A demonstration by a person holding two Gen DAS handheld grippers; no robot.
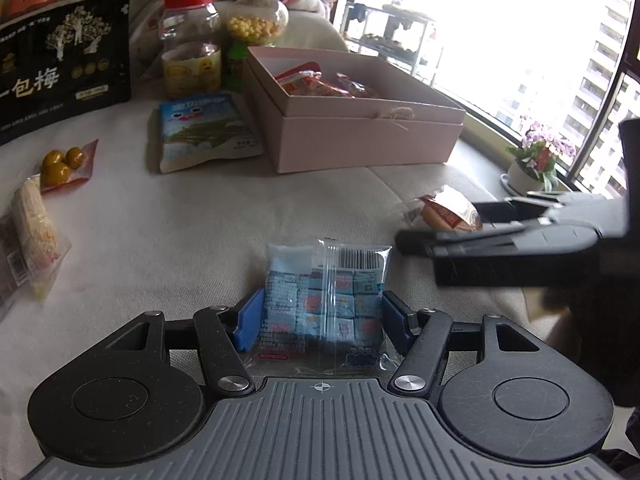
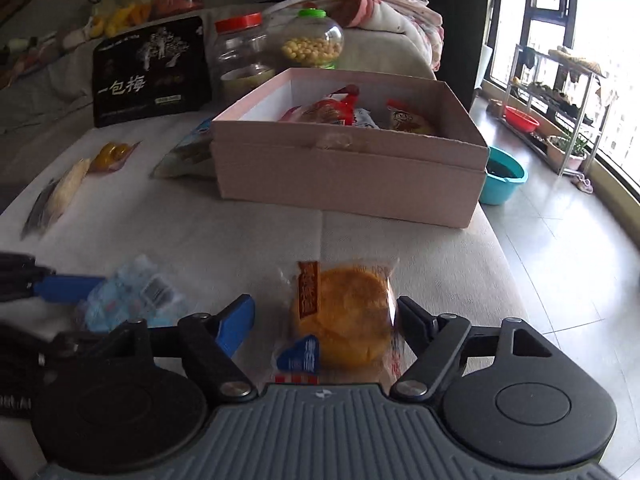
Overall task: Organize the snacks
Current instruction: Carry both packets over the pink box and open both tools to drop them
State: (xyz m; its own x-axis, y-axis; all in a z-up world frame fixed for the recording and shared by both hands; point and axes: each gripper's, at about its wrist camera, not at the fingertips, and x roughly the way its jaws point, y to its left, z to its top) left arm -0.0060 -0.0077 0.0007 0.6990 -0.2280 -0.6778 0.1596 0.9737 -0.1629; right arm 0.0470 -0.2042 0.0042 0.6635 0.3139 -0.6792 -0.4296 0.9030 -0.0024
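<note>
A blue candy packet (image 1: 326,300) lies on the pale sofa cushion, and my left gripper (image 1: 323,298) is shut on it, blue pads against both sides. In the right wrist view the packet (image 2: 132,300) shows at lower left beside one left finger (image 2: 68,288). An orange pastry (image 2: 344,316) in a clear wrapper lies between the fingers of my right gripper (image 2: 324,302). The right pad touches the wrapper, but the left pad stands clear, so it is open. The pink box (image 2: 348,176) stands open beyond, with red snack packs inside.
Behind the box (image 1: 360,132) stand a black plum bag (image 1: 64,68), a red-lidded jar (image 1: 192,40) and a green-lidded jar (image 1: 258,20). A blue seaweed pack (image 1: 204,132), yellow balls (image 1: 64,162) and a rice bar (image 1: 34,224) lie left. The cushion edge drops off at right, near a teal basin (image 2: 502,174).
</note>
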